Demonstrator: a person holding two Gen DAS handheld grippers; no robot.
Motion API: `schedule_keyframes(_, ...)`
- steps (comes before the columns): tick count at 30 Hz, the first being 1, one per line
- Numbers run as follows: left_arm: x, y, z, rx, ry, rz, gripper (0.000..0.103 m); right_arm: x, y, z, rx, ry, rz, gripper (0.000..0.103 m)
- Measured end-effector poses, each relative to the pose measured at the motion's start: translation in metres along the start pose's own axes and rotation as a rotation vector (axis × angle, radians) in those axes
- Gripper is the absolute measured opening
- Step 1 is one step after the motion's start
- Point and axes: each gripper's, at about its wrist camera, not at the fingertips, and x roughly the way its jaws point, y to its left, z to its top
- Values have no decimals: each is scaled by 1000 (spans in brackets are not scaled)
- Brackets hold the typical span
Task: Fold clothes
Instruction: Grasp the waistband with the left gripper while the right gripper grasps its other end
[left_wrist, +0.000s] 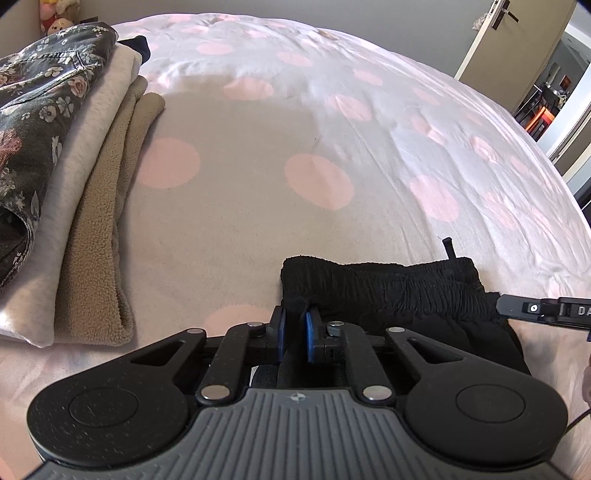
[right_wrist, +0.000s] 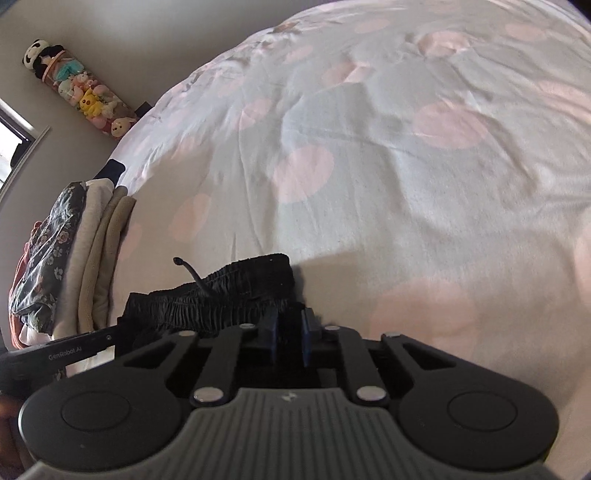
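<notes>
Black elastic-waisted shorts (left_wrist: 388, 291) lying bunched on the pink-dotted bedsheet (left_wrist: 317, 177), drawstring tip (left_wrist: 447, 246) poking up from the waistband. Left gripper (left_wrist: 294, 323) pinching the waistband's left corner — blue pads (left_wrist: 310, 332) closed on a fold of the cloth. Right gripper (right_wrist: 289, 325) clamping the waistband's opposite end, dark fabric filling the gap between its pads (right_wrist: 306, 339). Sitting off to the left: folded stack (left_wrist: 70, 177) with floral denim (left_wrist: 33, 107) on top, cream and tan fleece beneath. Plush toys (right_wrist: 77, 88) lining the far wall.
</notes>
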Motion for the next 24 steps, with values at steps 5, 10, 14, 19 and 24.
schedule_keyframes(5, -3, 1, -1, 4, -24, -6, 9, -13, 24, 9, -131, -66, -34, 10)
schedule_keyframes(10, -5, 7, -1, -19, -35, -8, 9, 2, 39, 17, -254, -78, -93, 10)
schedule_keyframes(14, -3, 10, 0, -19, -50, 13, 9, 17, 40, 20, -285, -76, -109, 10)
schedule_keyframes(19, 9, 16, -1, -25, -36, 28, 11, 35, 37, 24, -287, -66, -110, 9)
schedule_keyframes(24, 12, 17, -1, -20, -29, 37, 17, 52, 34, 27, -289, -56, -111, 9)
